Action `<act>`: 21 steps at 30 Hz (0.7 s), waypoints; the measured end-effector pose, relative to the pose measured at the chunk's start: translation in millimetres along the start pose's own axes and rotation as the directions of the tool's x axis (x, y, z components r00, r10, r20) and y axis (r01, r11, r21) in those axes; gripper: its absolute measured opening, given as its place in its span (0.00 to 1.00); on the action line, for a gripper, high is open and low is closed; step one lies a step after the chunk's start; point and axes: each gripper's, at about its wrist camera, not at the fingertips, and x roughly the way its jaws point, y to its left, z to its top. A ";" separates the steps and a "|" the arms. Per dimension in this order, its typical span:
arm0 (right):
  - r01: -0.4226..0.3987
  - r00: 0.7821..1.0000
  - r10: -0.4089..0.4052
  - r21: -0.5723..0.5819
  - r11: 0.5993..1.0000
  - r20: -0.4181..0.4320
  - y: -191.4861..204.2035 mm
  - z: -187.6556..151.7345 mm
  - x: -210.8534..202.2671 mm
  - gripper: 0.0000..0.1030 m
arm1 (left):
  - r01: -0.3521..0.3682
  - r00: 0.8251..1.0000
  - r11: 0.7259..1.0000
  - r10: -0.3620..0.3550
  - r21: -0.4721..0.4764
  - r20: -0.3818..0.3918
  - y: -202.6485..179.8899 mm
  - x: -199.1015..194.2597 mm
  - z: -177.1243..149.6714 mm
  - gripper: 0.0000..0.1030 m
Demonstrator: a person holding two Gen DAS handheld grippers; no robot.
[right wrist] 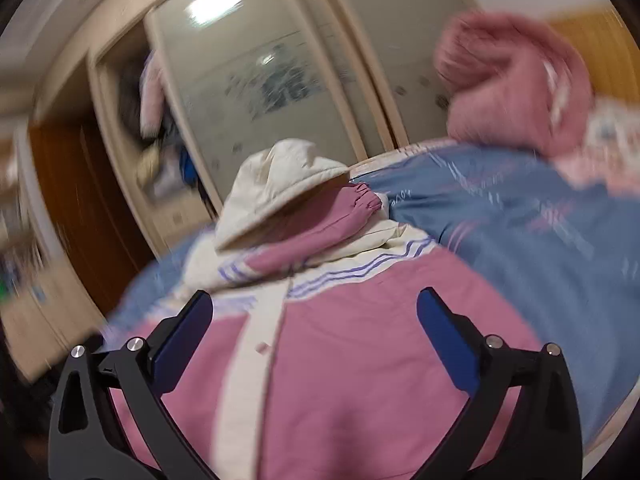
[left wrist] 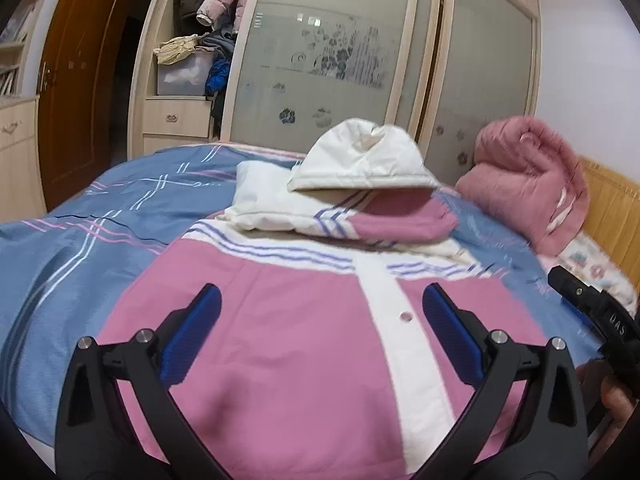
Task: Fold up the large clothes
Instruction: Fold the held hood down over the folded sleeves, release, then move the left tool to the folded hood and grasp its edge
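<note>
A pink and white padded jacket point(left wrist: 288, 332) lies front up on the bed, its white button strip point(left wrist: 404, 320) running down the middle. Both sleeves point(left wrist: 404, 220) are folded across the chest and the white hood point(left wrist: 360, 160) stands up at the far end. My left gripper point(left wrist: 322, 304) is open and empty just above the jacket's lower body. My right gripper point(right wrist: 314, 312) is open and empty above the same jacket point(right wrist: 360, 360); its view is blurred. The right gripper's body also shows at the right edge of the left wrist view point(left wrist: 600, 320).
The blue plaid bedsheet point(left wrist: 100, 220) covers the bed. A rolled pink quilt point(left wrist: 532, 176) lies at the far right by the wooden headboard point(left wrist: 616, 208). A wardrobe with frosted sliding doors point(left wrist: 320, 60) and an open shelf of clothes point(left wrist: 192, 60) stands behind the bed.
</note>
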 end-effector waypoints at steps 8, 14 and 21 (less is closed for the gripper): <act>0.049 0.999 -0.046 -0.121 0.991 0.027 -5.1 -3.6 -24.0 0.99 | -0.049 0.999 0.999 0.050 0.018 -0.020 1.2 0.2 -6.5 0.98; 0.050 0.998 -0.044 -0.155 0.987 0.037 -3.8 -4.3 -26.8 0.99 | -0.068 0.997 0.996 0.070 0.052 -0.024 -2.2 0.8 -10.4 0.98; 0.069 0.997 -0.065 -0.088 0.994 0.042 -16.7 -4.1 -20.0 0.99 | 0.032 0.998 0.998 -0.028 0.059 -0.063 -18.3 1.7 -11.6 0.98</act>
